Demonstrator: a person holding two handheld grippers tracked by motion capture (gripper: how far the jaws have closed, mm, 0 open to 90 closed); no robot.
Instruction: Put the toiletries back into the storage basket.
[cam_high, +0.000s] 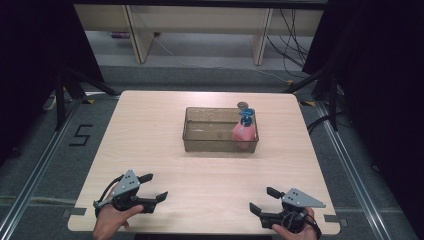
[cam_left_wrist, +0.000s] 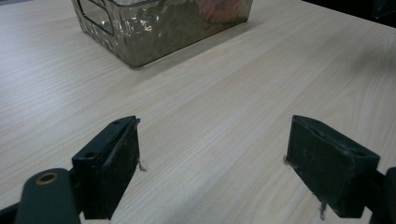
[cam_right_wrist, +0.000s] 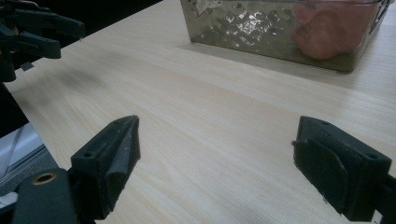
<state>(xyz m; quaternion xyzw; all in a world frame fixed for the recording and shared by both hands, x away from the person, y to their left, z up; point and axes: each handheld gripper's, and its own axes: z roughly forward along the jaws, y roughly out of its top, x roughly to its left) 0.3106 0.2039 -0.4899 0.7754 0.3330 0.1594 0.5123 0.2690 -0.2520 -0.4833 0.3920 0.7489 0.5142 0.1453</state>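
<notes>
A clear smoky plastic bin (cam_high: 200, 136) stands at the table's middle, a little toward the far side. Inside its right end leans a pink bottle with a blue pump top (cam_high: 244, 130). The bin (cam_left_wrist: 154, 32) also appears at the top of the left gripper view, and the bin (cam_right_wrist: 243, 28) with the pink bottle (cam_right_wrist: 327, 32) at the top of the right gripper view. My left gripper (cam_high: 153, 186) rests open near the front left edge. At the front right, my right gripper (cam_high: 263, 199) is open too. Both hold nothing.
A small dark round object (cam_high: 242, 105) lies on the light wooden table (cam_high: 150, 140) just behind the bin. The other gripper (cam_right_wrist: 32, 32) shows at the upper left of the right gripper view. Black stands and cables flank the table.
</notes>
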